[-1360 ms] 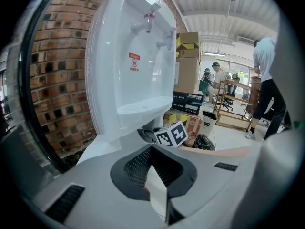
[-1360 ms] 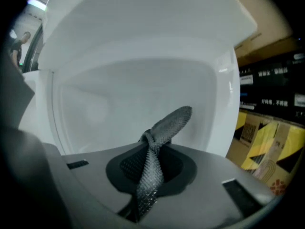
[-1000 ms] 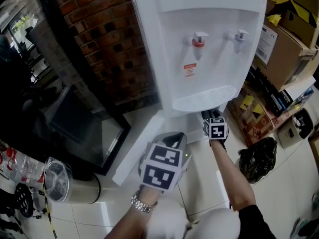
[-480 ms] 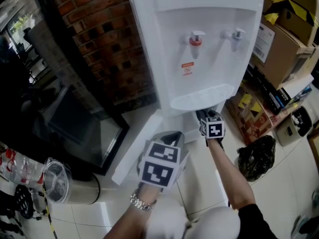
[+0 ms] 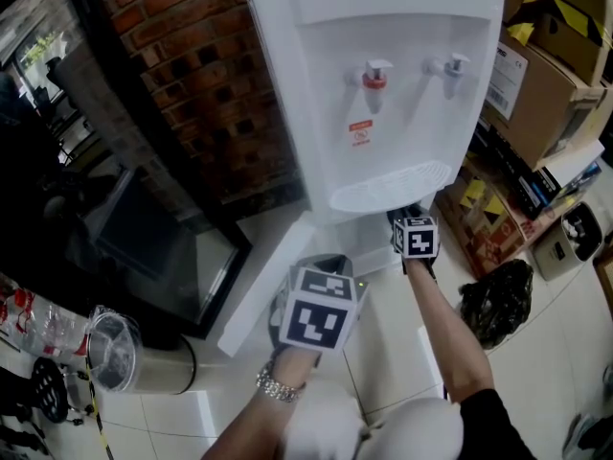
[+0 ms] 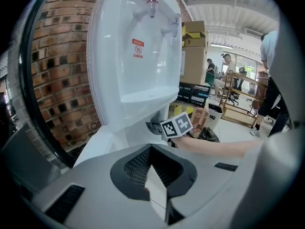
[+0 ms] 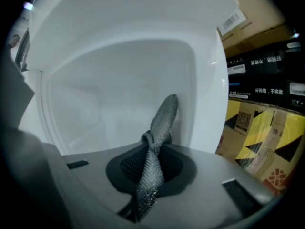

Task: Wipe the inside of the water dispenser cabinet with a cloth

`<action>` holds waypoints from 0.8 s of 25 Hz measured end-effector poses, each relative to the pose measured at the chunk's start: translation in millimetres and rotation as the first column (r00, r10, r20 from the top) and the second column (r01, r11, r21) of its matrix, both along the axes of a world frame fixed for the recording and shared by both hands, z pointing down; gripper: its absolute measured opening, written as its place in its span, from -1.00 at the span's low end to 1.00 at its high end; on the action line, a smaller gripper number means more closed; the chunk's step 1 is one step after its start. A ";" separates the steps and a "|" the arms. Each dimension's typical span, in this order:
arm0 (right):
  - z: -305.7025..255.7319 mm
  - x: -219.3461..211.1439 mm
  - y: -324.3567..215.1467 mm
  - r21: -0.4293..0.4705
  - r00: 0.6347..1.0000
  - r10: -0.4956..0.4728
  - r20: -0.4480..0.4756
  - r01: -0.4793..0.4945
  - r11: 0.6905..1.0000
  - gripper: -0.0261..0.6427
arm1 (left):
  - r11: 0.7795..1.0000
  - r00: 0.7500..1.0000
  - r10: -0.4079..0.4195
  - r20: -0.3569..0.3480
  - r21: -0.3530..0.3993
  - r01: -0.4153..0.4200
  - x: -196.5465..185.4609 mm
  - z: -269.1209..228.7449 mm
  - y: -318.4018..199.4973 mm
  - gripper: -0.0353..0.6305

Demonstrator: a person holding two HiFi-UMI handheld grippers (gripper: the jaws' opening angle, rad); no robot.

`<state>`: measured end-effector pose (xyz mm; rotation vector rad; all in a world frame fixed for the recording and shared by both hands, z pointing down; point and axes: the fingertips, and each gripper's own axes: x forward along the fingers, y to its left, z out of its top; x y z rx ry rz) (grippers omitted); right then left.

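A white water dispenser (image 5: 383, 65) stands with its lower cabinet door (image 5: 263, 281) swung open to the left. My right gripper (image 5: 409, 218) reaches under the drip tray into the cabinet. In the right gripper view it (image 7: 151, 144) is shut on a twisted grey cloth (image 7: 161, 123), whose free end sticks up against the white inner wall of the cabinet (image 7: 109, 94). My left gripper (image 5: 321, 264) hangs back over the floor in front of the door. Its jaws (image 6: 151, 149) are shut with nothing in them. Its view shows the right gripper's marker cube (image 6: 177, 126).
A brick pillar (image 5: 201, 75) rises left of the dispenser. Stacked cardboard boxes (image 5: 551, 75) and a black bag (image 5: 493, 305) crowd the right side. A dark glass-fronted unit (image 5: 153, 247) and a clear plastic container (image 5: 110, 348) sit at the left. People (image 6: 224, 66) stand far behind.
My right gripper with the cloth shifted slightly left, then back right and a little deeper under the drip tray. The left gripper drifted a little to the right.
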<state>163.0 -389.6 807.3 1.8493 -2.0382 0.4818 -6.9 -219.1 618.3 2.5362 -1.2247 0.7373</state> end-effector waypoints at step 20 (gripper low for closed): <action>-53.5 -15.3 -2.9 0.161 0.998 -0.049 -0.043 0.055 0.985 -0.83 | 0.999 1.000 -0.023 -0.016 -0.035 0.022 9.7 11.4 -7.5 -0.89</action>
